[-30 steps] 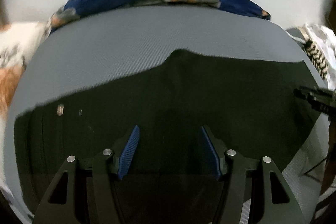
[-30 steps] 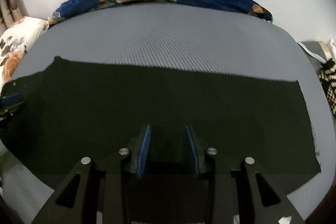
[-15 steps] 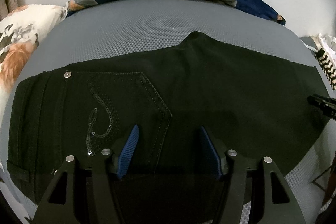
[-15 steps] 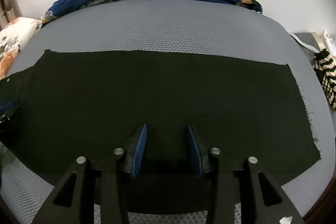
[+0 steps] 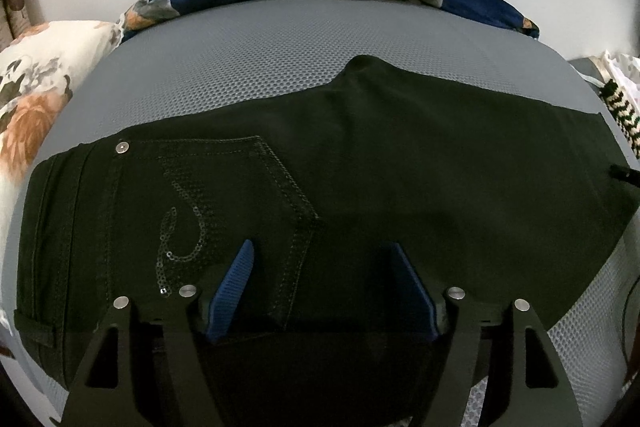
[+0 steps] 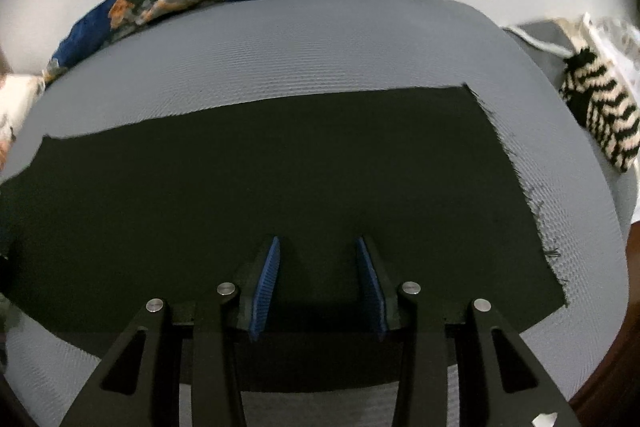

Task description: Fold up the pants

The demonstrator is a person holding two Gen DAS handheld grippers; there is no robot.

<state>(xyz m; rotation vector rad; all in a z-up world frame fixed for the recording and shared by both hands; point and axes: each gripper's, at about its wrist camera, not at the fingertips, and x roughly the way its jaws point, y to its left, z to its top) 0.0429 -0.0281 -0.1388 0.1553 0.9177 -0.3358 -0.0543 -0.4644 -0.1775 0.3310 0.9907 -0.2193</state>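
Your black pants lie flat across the grey mattress, sequinned pocket up. Left gripper jaws are opening, gripping nothing; right gripper jaws narrow, empty.

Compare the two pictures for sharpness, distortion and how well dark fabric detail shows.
Left wrist view: sharp; the pants show pocket stitching and sequins; fisheye bows the grey mattress. Right wrist view: softer, smeared at the left edge; the pants read as a flat black shape.
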